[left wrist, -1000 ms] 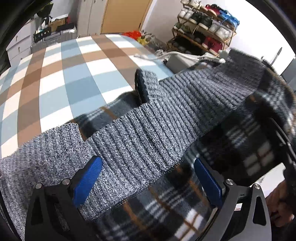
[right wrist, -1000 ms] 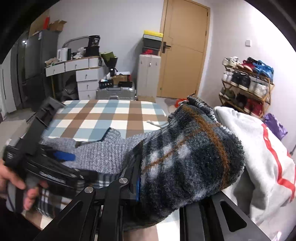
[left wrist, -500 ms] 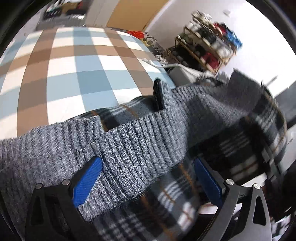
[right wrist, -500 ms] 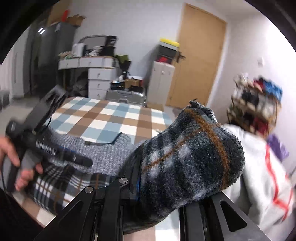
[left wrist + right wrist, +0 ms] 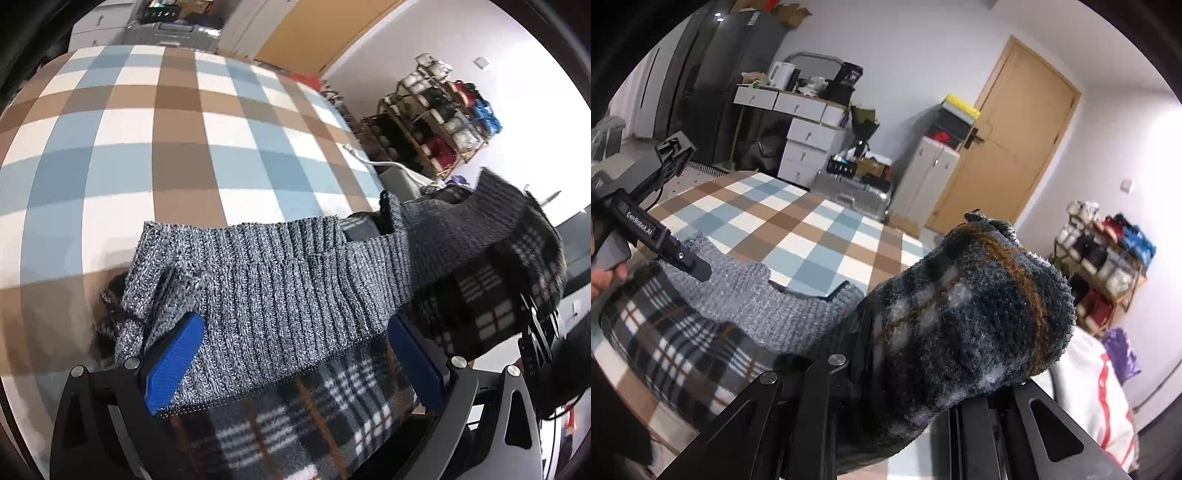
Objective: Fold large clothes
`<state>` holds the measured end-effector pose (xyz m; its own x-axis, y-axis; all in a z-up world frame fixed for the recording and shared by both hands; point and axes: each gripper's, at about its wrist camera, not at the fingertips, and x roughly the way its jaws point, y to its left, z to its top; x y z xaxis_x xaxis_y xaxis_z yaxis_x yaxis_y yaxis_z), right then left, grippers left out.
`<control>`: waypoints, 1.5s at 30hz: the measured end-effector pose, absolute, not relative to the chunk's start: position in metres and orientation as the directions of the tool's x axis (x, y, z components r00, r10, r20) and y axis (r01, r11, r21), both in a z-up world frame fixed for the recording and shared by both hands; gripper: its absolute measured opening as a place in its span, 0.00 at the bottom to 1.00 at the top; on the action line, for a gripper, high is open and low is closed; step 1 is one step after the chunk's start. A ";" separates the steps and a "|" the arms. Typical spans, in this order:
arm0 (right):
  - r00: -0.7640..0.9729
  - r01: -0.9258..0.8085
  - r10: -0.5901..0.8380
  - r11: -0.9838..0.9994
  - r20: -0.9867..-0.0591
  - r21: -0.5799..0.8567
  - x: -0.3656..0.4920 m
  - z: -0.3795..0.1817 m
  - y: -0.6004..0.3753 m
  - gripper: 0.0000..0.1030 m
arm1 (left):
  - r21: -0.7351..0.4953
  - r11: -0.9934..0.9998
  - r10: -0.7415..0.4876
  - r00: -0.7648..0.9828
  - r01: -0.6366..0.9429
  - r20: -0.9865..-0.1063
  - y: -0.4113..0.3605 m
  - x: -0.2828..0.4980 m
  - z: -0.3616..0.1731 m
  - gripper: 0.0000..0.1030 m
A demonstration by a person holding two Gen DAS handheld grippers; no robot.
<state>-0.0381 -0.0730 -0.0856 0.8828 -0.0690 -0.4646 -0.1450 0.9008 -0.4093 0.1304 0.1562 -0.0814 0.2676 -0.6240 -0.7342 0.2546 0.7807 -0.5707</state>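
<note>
Beyond the checked tablecloth (image 5: 155,122) stand a shoe rack (image 5: 439,122), a wooden door (image 5: 1012,147), a silver suitcase (image 5: 855,194) and a white drawer unit (image 5: 809,140); a white garment with red stripes (image 5: 1097,398) lies at the right. The grey knit and plaid garment (image 5: 280,291) hangs over the table's near part, stretched between the two grippers. The left gripper (image 5: 291,365) has its blue pads (image 5: 173,365) spread wide, the knit band and plaid lining lying between them; whether they grip it I cannot tell. The right gripper (image 5: 916,369) is buried in a bunched plaid fold that blocks its fingers, which seem pressed onto the cloth. Only the right wrist view shows the left gripper from outside, its black body over the knit hem (image 5: 746,284).
</note>
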 end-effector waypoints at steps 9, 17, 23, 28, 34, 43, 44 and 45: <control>0.883 -0.192 0.012 0.922 -0.469 -0.338 -0.045 -0.053 -0.051 0.15 | -0.849 0.509 -0.856 0.195 0.146 -0.479 0.214 0.135 -0.091 0.94; 0.882 -0.313 0.118 0.870 -0.455 -0.381 -0.058 -0.048 0.011 0.15 | -0.895 0.431 -0.894 0.184 0.111 -0.408 0.221 0.136 -0.096 0.92; 0.849 -0.446 0.210 0.777 -0.484 -0.444 -0.073 -0.067 0.068 0.16 | -0.925 0.372 -0.920 0.162 0.077 -0.357 0.233 0.139 -0.099 0.92; 0.786 -0.568 0.226 0.633 -0.576 -0.526 -0.085 -0.122 0.113 0.16 | -0.950 0.311 -0.942 0.136 0.023 -0.306 0.243 0.143 -0.104 0.86; 0.722 -0.638 0.247 0.599 -0.647 -0.484 -0.088 -0.165 0.120 0.17 | -0.946 0.324 -0.941 0.109 0.021 -0.320 0.247 0.141 -0.102 0.78; 0.634 -0.711 0.314 0.596 -0.707 -0.373 -0.077 -0.163 0.103 0.19 | -0.922 0.385 -0.916 0.133 0.031 -0.378 0.264 0.134 -0.085 0.78; 0.625 -0.719 0.317 0.589 -0.713 -0.368 -0.075 -0.164 0.104 0.19 | -0.911 0.411 -0.903 0.158 0.042 -0.400 0.268 0.131 -0.079 0.78; 0.617 -0.725 0.318 0.585 -0.720 -0.363 -0.074 -0.165 0.104 0.20 | -0.899 0.435 -0.889 0.182 0.049 -0.420 0.272 0.128 -0.074 0.79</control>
<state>-0.0740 0.1041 -0.1649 0.6170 0.3184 -0.7196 -0.7254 0.5846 -0.3633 0.1279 0.2724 -0.0742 0.1819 -0.8892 -0.4198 0.0492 0.4346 -0.8993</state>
